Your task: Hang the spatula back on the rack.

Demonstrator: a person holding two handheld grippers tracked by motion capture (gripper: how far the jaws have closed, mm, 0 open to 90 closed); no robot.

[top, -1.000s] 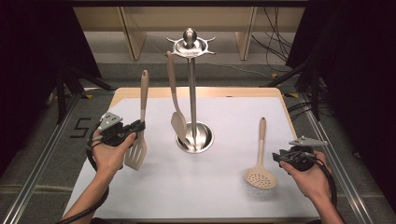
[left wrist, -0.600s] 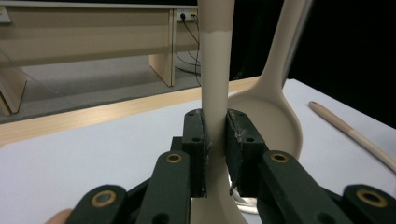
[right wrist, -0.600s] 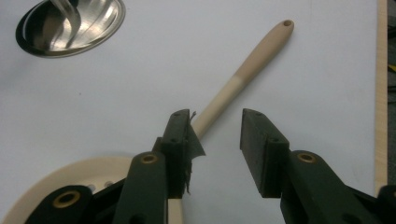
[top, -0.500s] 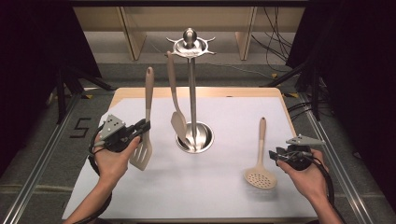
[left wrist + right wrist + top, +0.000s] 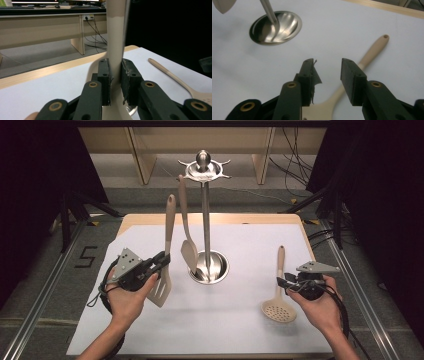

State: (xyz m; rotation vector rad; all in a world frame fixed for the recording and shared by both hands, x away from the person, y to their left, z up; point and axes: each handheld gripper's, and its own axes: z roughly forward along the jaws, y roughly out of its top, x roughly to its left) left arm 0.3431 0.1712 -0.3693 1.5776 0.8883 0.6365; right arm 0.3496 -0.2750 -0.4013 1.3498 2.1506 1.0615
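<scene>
Left of the utensil stand (image 5: 205, 220), the left gripper (image 5: 161, 261) pinched the slotted spatula (image 5: 165, 255) by its handle; since a second earlier the spatula had come nearer the stand, handle more upright. Right of the stand, the right gripper (image 5: 283, 281) hung spread above the skimmer spoon (image 5: 278, 292) lying on the table (image 5: 235, 330)

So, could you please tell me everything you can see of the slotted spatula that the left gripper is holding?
The slotted spatula is beige and looks like matte plastic or silicone: a long slim handle widening into a flat blade cut with long slots. It stands nearly upright, blade down, handle end up and tilted slightly towards the metal stand. The left gripper is shut on its lower handle, both fingers pressing its sides. Whether the blade tip touches the white table cannot be told.
</scene>
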